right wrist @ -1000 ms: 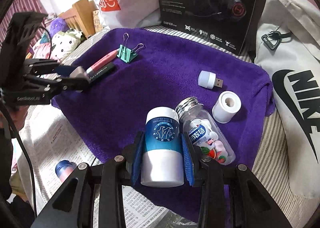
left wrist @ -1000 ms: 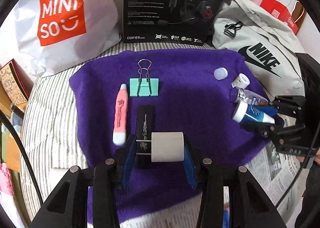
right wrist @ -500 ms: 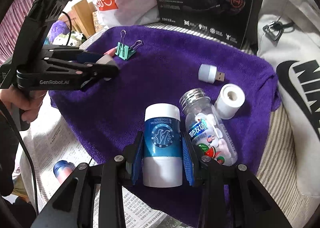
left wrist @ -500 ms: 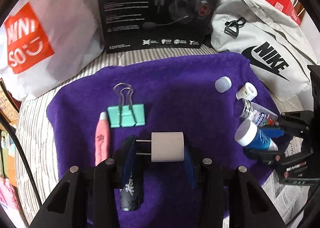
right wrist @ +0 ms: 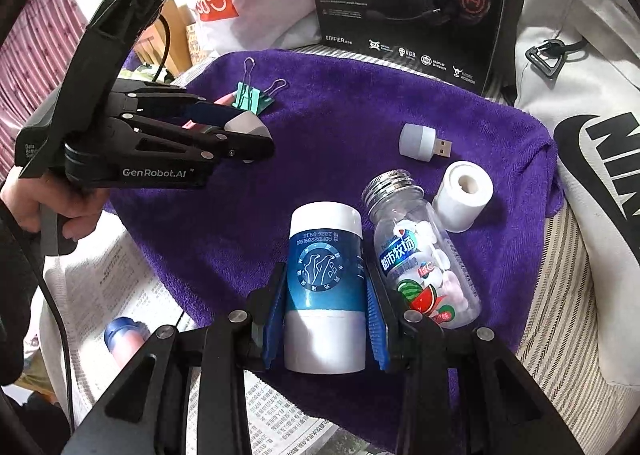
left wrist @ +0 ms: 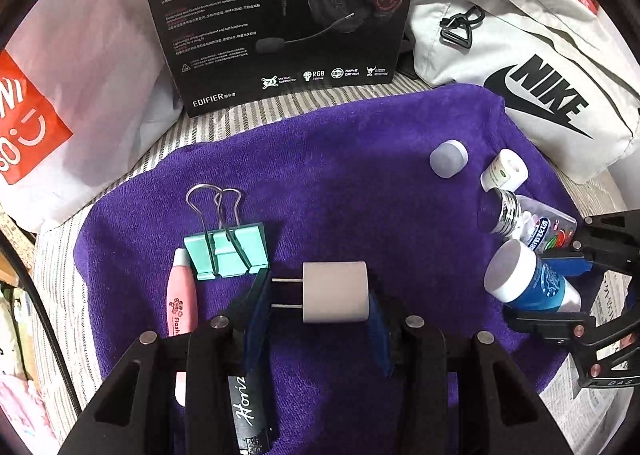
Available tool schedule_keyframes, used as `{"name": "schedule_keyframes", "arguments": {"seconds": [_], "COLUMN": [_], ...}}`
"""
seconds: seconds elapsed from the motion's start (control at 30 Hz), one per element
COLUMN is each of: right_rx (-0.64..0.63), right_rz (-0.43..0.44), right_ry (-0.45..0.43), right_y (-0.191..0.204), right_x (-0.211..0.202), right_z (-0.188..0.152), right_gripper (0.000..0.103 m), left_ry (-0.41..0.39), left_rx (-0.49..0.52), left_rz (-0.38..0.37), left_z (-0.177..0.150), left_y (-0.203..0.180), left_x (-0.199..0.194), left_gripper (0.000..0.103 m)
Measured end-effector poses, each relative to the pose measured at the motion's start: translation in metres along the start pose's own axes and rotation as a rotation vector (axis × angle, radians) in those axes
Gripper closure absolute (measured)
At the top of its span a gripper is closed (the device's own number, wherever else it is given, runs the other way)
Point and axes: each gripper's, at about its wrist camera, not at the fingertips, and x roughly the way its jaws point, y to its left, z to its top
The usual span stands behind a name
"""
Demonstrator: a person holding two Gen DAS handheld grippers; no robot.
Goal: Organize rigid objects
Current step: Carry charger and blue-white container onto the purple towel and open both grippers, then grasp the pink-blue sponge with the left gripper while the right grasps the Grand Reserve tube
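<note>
My left gripper [left wrist: 316, 295] is shut on a white plug adapter [left wrist: 334, 292], held above the purple towel [left wrist: 340, 183]; from the right wrist that left gripper [right wrist: 244, 135] shows at the left. My right gripper [right wrist: 325, 295] is shut on a blue-and-white bottle [right wrist: 325, 275], which also shows from the left wrist as the bottle [left wrist: 528, 279]. Beside it lies a clear candy bottle [right wrist: 420, 255]. On the towel also lie a white roll [right wrist: 464, 195], a small USB light [right wrist: 420, 141], a green binder clip [left wrist: 226, 249], a pink pen [left wrist: 182, 299] and a black item [left wrist: 246, 411].
A black headset box [left wrist: 280, 15] stands at the back, with a white Miniso bag [left wrist: 60, 95] to its left and a grey Nike bag [left wrist: 520, 55] to its right. Newspaper [right wrist: 112, 295] lies under the towel's near edge. A hand [right wrist: 52, 211] holds the left gripper's handle.
The left gripper has carried the plug adapter forward and to the right over the towel, past the pink pen and black item. The right gripper keeps its grip on the bottle, barely shifting.
</note>
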Motion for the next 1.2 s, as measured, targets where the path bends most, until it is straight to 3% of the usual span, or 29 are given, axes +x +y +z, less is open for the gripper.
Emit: {"name": "schedule_keyframes", "arguments": {"seconds": [0.1,0.27,0.5,0.63,0.77,1.07,1.2], "right_rx": [-0.003,0.039,0.109,0.154,0.202,0.388,0.403], "right_rz": [-0.011,-0.019,-0.068,-0.122,-0.192,-0.253,-0.277], "right_ry": [0.016,0.014,-0.032,-0.074,-0.095,-0.127,-0.126], "right_y": [0.000,-0.005,-0.001,0.009,0.019,0.033,0.033], "right_x": [-0.003,-0.014,-0.053,-0.080,-0.096,-0.086,-0.074], "right_z": [-0.003,-0.010,-0.024,-0.041,-0.063,-0.133,-0.143], "right_gripper": [0.063,0.062,0.061,0.050,0.040,0.039,0.039], "left_ry": [0.006,0.025,-0.002,-0.055,-0.043,0.005,0.032], "left_rx": [-0.005,0.005,-0.021,-0.032,-0.055,-0.173,-0.136], "left_rz": [-0.002,-0.007,0.006,0.013,0.026,-0.031,-0.004], "left_z": [-0.001,-0.009,-0.024,-0.045,-0.079,-0.136,-0.142], "left_y": [-0.001,-0.007,-0.015,-0.024,-0.037,-0.059,-0.078], "left_x": [-0.001,-0.004,-0.033,-0.072,-0.095,-0.103,-0.092], "left_gripper": [0.060,0.040,0.040,0.040,0.040,0.040,0.040]}}
